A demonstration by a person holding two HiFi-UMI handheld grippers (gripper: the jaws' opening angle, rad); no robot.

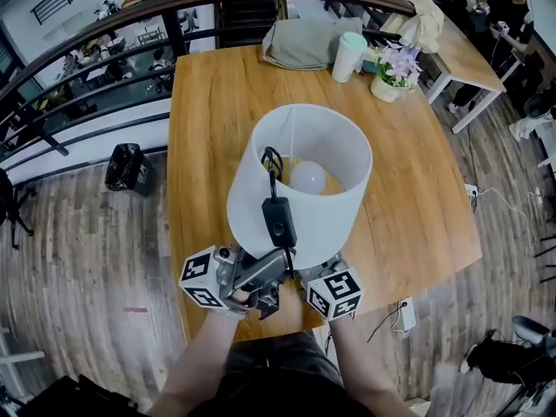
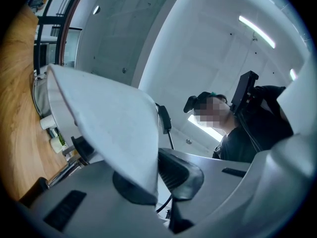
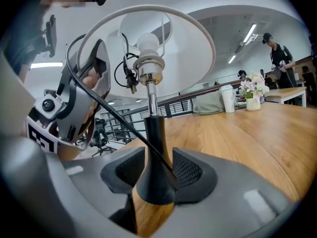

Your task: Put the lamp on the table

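Nearest the lens, the person's forearms [image 1: 201, 359] lead up to two grippers that meet over the middle of the near edge of the table [image 1: 417, 198]. The jaws of the left gripper [image 2: 153, 178] are pressed together on the lower rim of the white shade [image 1: 300, 176], whose thin wall is pinched between the ribbed pads [image 2: 179, 175]. The jaws of the right gripper [image 3: 157, 175] are clamped low on the dark, flaring stem [image 3: 154, 148] of the lamp [image 3: 150, 83].

The lamp is held roughly upright at the near edge, with the shade's top opening turned toward the head camera. A round bulb [image 1: 307, 177] sits inside on a metal socket [image 3: 150, 66]. A black cord [image 3: 111, 114] leaves the socket and passes over the shade's rim, and its switch [image 1: 279, 222] hangs against the outer face of the shade. Jaws and shade hide the foot of the lamp, so contact with the wood cannot be told.

Along the far edge lie a grey bag [image 1: 304, 43], a white cup [image 1: 348, 56] just beside it, and a flowerpot [image 1: 395, 72] with pale blooms toward the far right corner. A curved railing [image 1: 174, 7] runs beyond the far edge. A black sack [image 1: 128, 167] rests on the plank floor off the left edge. A standing person [image 1: 512, 11] is visible past the far right corner.
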